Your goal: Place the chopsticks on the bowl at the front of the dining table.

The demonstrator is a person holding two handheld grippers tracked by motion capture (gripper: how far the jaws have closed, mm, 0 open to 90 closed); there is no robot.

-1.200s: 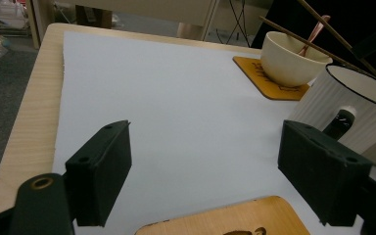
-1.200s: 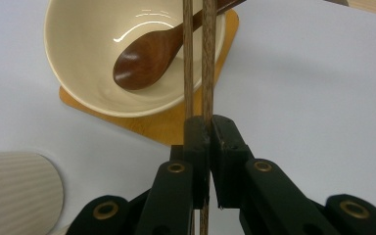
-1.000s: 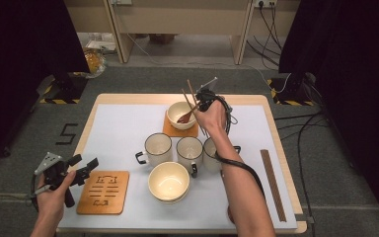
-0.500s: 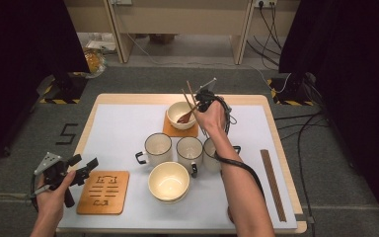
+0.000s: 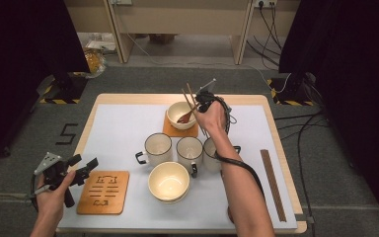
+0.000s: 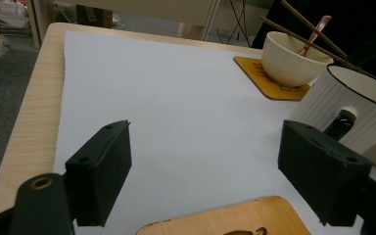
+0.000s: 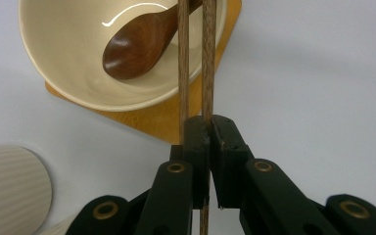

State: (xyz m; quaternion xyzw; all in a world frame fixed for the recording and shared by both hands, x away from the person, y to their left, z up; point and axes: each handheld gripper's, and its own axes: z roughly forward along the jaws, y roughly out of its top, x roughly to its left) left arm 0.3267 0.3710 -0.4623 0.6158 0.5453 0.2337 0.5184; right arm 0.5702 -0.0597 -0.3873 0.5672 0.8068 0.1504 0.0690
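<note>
2 bowls [image 5: 168, 180] [image 5: 181, 114], 3 mugs [image 5: 158, 148] [image 5: 189, 149] [image 5: 210, 154], 2 wooden coasters [image 5: 103, 192] [image 5: 179, 130], 2 chopsticks [image 7: 194, 58], 1 wooden spoon [image 7: 139, 46], 1 wooden strip [image 5: 273, 183] at table's right edge.

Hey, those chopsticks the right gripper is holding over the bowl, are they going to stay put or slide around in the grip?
The chopsticks look like thin, stiff wood, so they probably won't bend. The right gripper pinches them at one narrow spot, so they could pivot or slip. Being two loose sticks, they may scissor apart.

Brown wooden chopsticks [image 7: 196, 58], cream bowl [image 7: 68, 63], dark brown spoon [image 7: 142, 44], white ribbed mug [image 6: 357, 112], black rim
</note>
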